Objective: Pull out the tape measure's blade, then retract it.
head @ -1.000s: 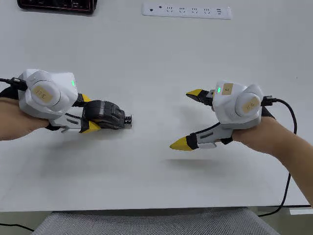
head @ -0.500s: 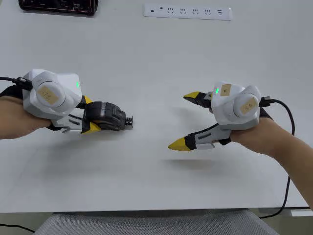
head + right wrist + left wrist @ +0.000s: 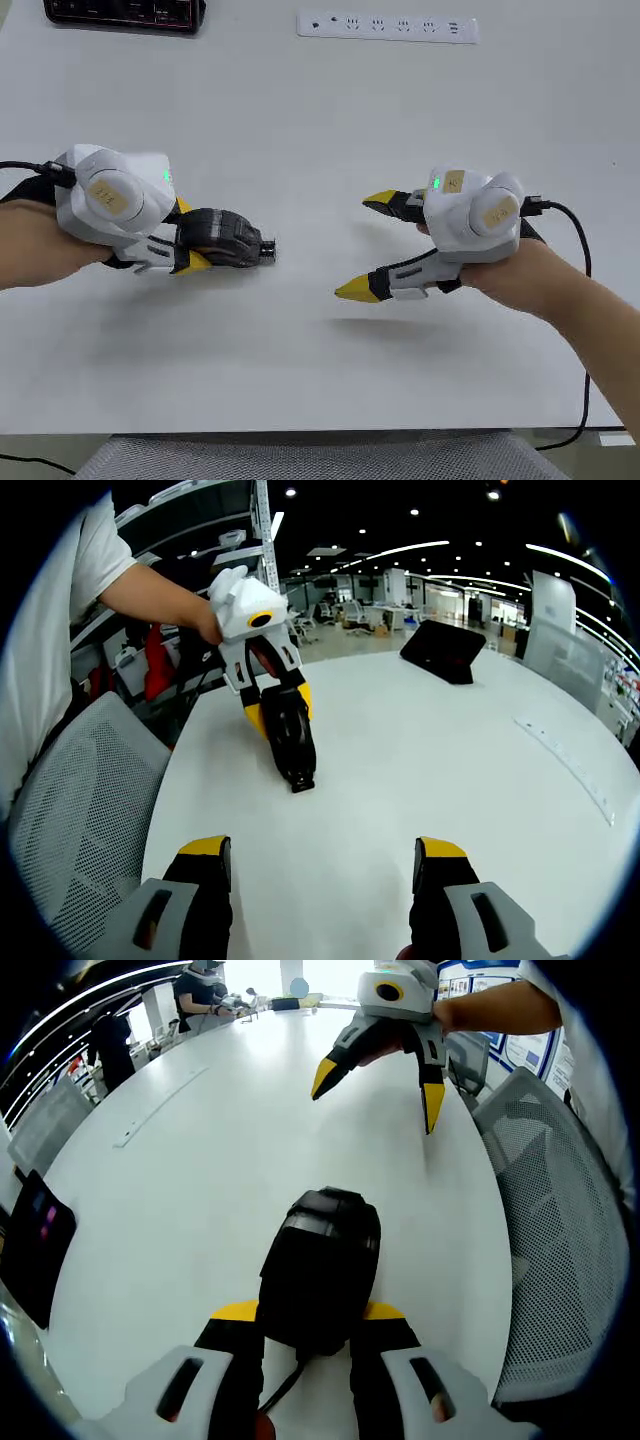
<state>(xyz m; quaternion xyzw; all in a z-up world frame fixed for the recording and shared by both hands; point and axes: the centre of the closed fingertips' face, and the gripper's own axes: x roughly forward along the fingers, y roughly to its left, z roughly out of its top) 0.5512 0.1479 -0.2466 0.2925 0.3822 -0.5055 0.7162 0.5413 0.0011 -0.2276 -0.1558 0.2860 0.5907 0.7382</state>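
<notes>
Head view, left side: finds the left gripper [image 3: 190,235] clamped on the tape measure [image 3: 222,238], its dark case wedged between both jaws and the blade hook [image 3: 268,247] poking out just past the jaw tips toward the opposite gripper. Judges the blade not yet drawn. Cannot tell whether the case rests on the table [image 3: 300,340].

Moving right: notes the right gripper [image 3: 366,244] with jaws spread wide and nothing between them. Places the hook well ahead of the tips, roughly on their centre line in the right gripper view.

Risks, as judged:
- Expects a shallow or missed pinch, since wide jaws must close on a small thin tab. Would let the hook slip and snap back under spring tension.
- Expects the case to twist or creep between the left jaws if the pull runs off-axis.
- Flags blade whip on retraction if released all at once.

Containers: none recorded. Notes a power strip [image 3: 388,26] and a dark device [image 3: 125,12] far beyond the jaw tips.
</notes>
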